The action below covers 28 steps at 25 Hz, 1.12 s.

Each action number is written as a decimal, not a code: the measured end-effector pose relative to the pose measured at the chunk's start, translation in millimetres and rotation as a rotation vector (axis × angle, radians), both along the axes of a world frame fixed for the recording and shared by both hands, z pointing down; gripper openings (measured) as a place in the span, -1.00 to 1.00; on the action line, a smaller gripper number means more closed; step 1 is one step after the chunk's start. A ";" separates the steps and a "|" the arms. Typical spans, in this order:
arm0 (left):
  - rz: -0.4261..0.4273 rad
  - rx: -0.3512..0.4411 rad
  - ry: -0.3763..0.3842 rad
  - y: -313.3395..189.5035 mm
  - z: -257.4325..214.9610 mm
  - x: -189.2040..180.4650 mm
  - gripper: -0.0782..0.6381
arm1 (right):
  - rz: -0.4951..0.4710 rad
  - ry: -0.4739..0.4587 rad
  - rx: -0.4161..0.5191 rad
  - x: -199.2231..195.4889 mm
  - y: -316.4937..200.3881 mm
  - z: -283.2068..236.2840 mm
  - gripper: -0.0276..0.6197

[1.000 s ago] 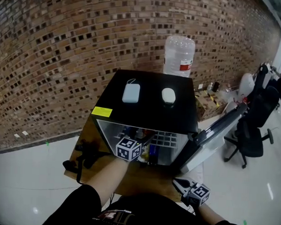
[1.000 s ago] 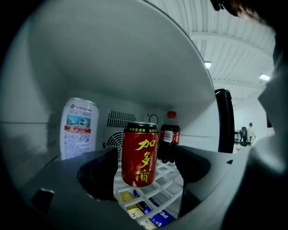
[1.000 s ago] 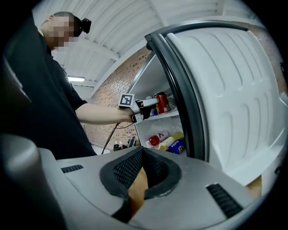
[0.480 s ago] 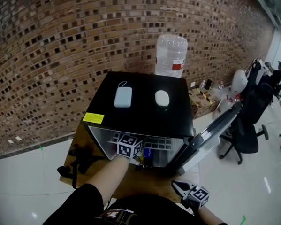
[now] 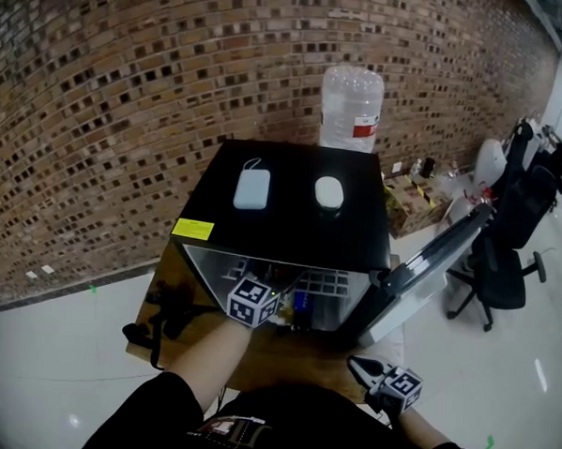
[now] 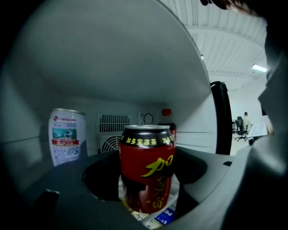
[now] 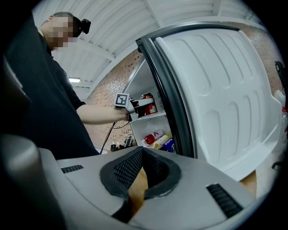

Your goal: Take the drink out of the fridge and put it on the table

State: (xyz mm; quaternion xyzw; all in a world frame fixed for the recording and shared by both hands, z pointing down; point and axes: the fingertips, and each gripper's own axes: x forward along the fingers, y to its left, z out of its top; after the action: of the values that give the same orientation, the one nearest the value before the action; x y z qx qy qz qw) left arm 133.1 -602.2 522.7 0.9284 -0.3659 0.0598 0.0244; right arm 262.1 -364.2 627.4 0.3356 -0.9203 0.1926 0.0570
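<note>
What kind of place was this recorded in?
Likely an office or lab workspace, not a home: black swivel office chairs on a glossy white floor, a large clear water-cooler bottle by the brick wall.

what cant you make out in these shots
White can print: left gripper view, too small and dim.
Fridge shelves: head view, mostly hidden under its black top.
Lower-shelf bottles: right gripper view, too small to name.
Table: head view, largely covered by the fridge and the person.
</note>
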 end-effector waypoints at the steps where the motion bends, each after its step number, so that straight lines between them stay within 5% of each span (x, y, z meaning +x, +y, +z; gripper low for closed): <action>1: 0.013 0.004 -0.006 10.1 0.0 -1.0 0.12 | -0.008 -0.001 0.007 -0.1 -0.4 0.0 -0.92; 15: 0.114 -0.006 0.021 146.2 6.6 -46.8 0.12 | -0.048 -0.009 0.064 -44.8 17.8 -19.5 -0.92; 28: 0.302 -0.087 0.008 242.4 74.7 -154.8 0.12 | 0.187 0.007 0.082 -164.9 86.6 -35.4 -0.92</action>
State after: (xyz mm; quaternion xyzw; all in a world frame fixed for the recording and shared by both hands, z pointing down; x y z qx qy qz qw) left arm -21.7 -359.8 597.4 0.9711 -0.2192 0.0750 0.0569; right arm 97.2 -277.7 592.1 0.4229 -0.8918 0.1584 0.0281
